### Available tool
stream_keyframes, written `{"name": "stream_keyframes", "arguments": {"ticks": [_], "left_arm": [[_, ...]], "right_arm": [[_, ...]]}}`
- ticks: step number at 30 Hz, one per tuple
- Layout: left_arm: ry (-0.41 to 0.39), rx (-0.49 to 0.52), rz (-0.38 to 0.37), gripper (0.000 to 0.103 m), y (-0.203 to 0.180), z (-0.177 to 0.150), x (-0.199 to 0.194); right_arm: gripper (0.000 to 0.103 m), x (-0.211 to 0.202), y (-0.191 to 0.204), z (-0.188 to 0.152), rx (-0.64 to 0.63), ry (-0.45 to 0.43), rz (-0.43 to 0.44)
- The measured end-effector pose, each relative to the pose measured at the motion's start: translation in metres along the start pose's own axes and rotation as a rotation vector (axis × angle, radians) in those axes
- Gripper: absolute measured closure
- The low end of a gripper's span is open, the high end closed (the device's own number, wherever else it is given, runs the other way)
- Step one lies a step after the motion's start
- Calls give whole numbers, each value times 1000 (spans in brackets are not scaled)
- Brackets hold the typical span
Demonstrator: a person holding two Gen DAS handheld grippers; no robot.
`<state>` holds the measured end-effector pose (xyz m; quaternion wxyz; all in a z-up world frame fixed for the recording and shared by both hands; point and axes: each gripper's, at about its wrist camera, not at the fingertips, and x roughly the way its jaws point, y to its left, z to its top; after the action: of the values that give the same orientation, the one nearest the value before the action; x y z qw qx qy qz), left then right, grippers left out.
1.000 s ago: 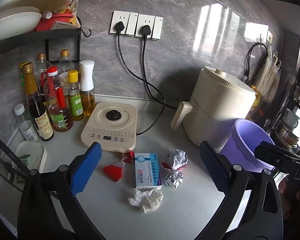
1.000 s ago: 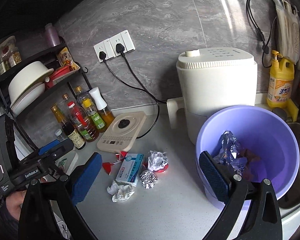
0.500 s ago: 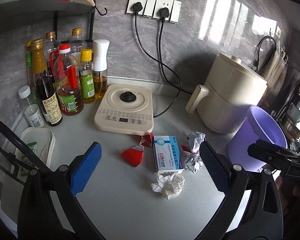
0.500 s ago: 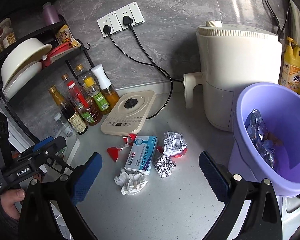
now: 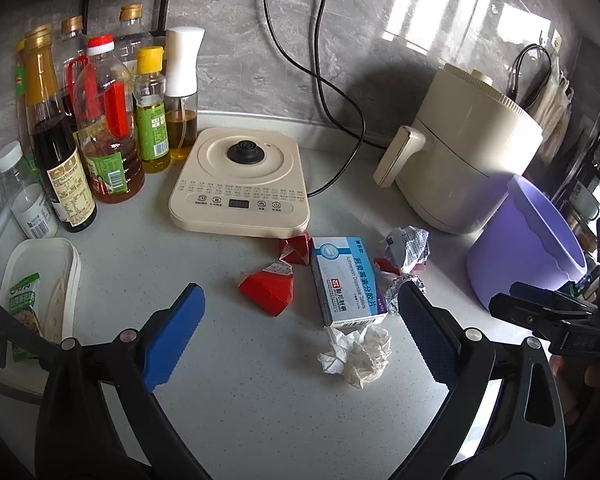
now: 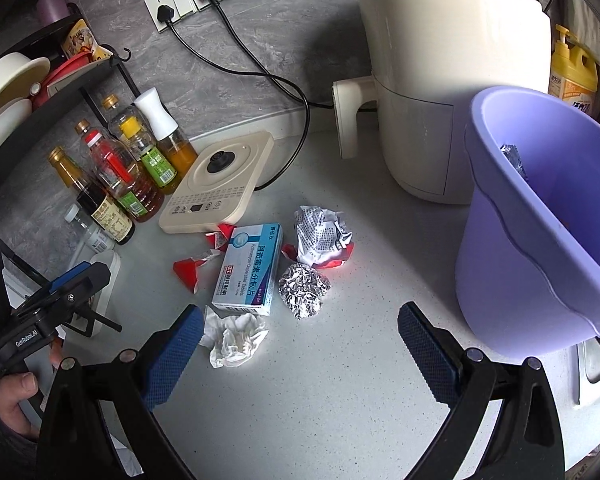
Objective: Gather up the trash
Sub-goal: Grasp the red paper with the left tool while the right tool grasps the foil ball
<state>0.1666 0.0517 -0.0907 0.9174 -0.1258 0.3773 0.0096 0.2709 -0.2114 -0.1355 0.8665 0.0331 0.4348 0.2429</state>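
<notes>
Trash lies on the grey counter: a blue-white medicine box, a crumpled white tissue, a foil ball, a crumpled printed wrapper and red torn wrappers. A purple bucket with foil inside stands at the right. My left gripper is open and empty, above the counter just before the pile. My right gripper is open and empty, just short of the tissue and foil ball.
A cream induction plate sits behind the trash. Several sauce bottles stand at the left under a dish rack. A cream air fryer stands at the back right. A white tray lies at the left edge.
Both grippers have moved forward and down toward the trash pile. The right gripper has swung left, away from over the bucket. Both stay open.
</notes>
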Motion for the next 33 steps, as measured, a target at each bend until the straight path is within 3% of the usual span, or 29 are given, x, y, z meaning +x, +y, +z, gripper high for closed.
{"name": "stream_keyframes", "arguments": {"ticks": [4,11,21,23,25,33], "left_arm": [[38,26,-13,11,3,-1,23],[98,18,-5,24,17,2,72],[144,14,8,30,23,3,108],[162,17,20,39,25,2,115],[192,26,29,52,25,0,121],[168,1,21,54,29,-3,101]], "right_arm": [[8,13,0,-1,26,26,-18],[9,40,4,10,11,75,-33],[17,85,5,18,2,182,-38],[17,90,5,19,-1,190,-32],[17,97,3,21,-4,201,-29],[18,118,8,26,-48,210,-49]]}}
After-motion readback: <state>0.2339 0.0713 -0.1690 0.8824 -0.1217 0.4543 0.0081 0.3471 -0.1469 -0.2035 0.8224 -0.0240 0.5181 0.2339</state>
